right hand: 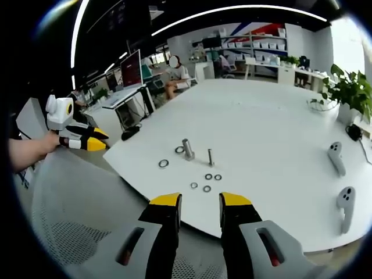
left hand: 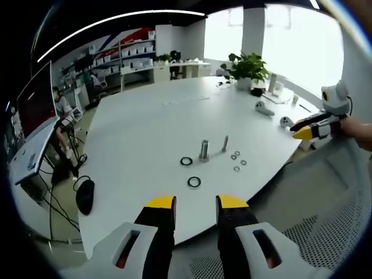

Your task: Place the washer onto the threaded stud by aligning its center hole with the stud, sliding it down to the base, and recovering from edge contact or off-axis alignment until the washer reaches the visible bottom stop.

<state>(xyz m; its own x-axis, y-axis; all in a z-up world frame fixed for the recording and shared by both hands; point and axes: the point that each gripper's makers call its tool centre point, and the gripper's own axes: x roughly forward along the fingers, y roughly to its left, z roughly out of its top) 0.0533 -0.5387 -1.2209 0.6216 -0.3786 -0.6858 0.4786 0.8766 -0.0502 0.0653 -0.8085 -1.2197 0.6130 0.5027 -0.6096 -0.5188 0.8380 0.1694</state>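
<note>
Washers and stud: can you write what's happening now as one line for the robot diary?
stage: before pickup | washers: loose on table | stud: upright, bare | left gripper: open, empty | right gripper: open, empty

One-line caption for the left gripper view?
Open left tool held back from a white table with two upright studs, loose washers; right tool alongside.

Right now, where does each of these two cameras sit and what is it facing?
Left gripper view: rides the left gripper, facing the white table with its bolts and washers; right gripper enters.
Right gripper view: rides the right gripper, facing the same table; left gripper and an arm enter.
Shared: table, bolts, washers.
</note>
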